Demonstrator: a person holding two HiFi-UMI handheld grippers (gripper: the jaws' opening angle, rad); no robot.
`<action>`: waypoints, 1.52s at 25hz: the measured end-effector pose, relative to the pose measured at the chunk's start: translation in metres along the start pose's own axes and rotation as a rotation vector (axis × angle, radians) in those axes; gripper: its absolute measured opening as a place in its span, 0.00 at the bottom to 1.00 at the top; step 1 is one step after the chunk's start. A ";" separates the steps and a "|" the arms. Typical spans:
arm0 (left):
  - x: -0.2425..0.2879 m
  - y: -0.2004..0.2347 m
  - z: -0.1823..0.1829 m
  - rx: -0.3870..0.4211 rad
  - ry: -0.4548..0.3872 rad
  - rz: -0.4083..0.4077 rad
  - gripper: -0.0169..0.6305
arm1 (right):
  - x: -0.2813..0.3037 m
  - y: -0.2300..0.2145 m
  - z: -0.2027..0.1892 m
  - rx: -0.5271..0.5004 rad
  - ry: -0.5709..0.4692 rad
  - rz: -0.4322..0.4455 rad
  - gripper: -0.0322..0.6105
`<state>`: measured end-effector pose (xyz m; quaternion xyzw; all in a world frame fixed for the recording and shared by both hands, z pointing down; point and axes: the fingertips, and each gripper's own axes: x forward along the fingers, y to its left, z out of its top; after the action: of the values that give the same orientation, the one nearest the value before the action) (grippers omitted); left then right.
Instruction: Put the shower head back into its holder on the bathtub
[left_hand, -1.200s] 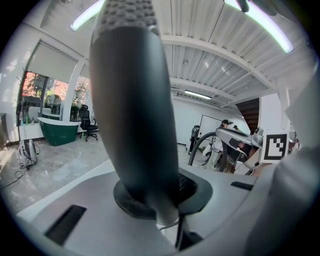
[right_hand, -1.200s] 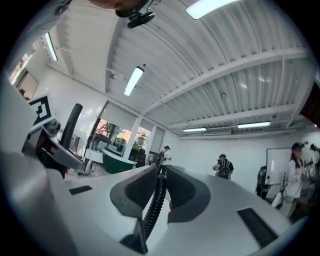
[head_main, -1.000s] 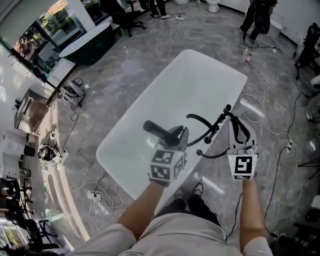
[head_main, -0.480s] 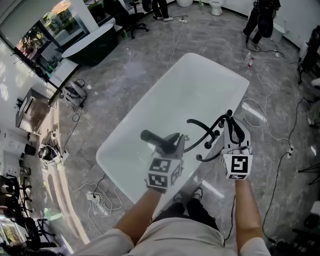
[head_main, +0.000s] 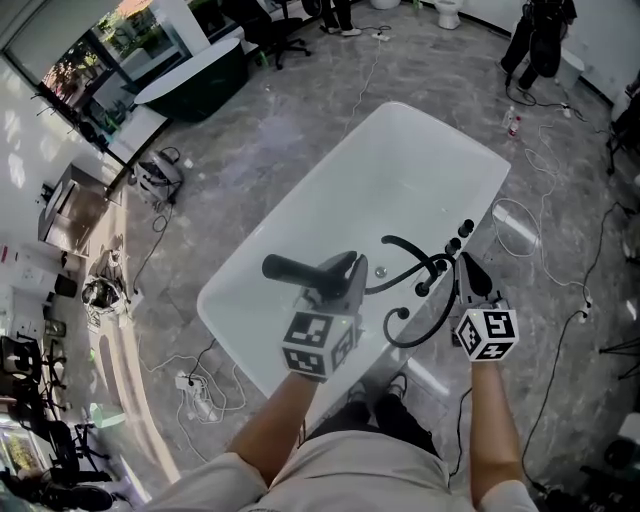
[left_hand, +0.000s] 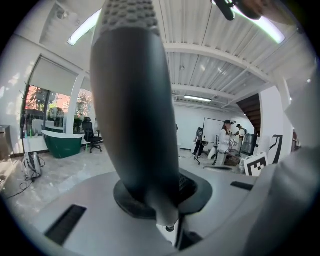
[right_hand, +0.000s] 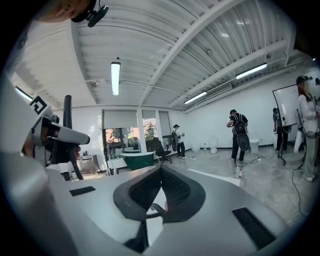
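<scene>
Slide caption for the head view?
Left gripper holds the shower head over the bathtub; right gripper, shut and empty, beside the tap.

counts, head view: two bathtubs, i.e. one white oval freestanding bathtub (head_main: 305, 200) and one dark green bathtub with white rim (head_main: 195, 72). one black stick-shaped shower head (head_main: 290, 269). one black hose (head_main: 432, 330). one black curved spout (head_main: 405, 243). two grey handheld grippers with marker cubes: left gripper (head_main: 340, 272), right gripper (head_main: 466, 262). one white toilet (head_main: 449, 10). one black office chair (head_main: 285, 35). right gripper view: three standing people (right_hand: 239, 134).
</scene>
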<state>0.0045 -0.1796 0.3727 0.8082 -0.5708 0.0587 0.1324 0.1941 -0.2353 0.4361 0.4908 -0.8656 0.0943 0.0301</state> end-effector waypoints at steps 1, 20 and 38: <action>0.000 -0.001 0.007 0.004 -0.010 -0.008 0.10 | -0.001 0.001 -0.005 0.017 0.014 0.010 0.07; 0.001 -0.058 0.060 0.075 -0.057 -0.181 0.10 | -0.098 0.036 -0.302 0.340 0.625 0.083 0.17; 0.008 0.000 0.020 0.154 -0.054 -0.059 0.10 | -0.074 0.019 -0.419 0.445 0.650 -0.055 0.18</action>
<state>0.0060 -0.1928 0.3552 0.8337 -0.5440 0.0768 0.0563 0.1993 -0.0826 0.8334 0.4529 -0.7559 0.4292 0.1981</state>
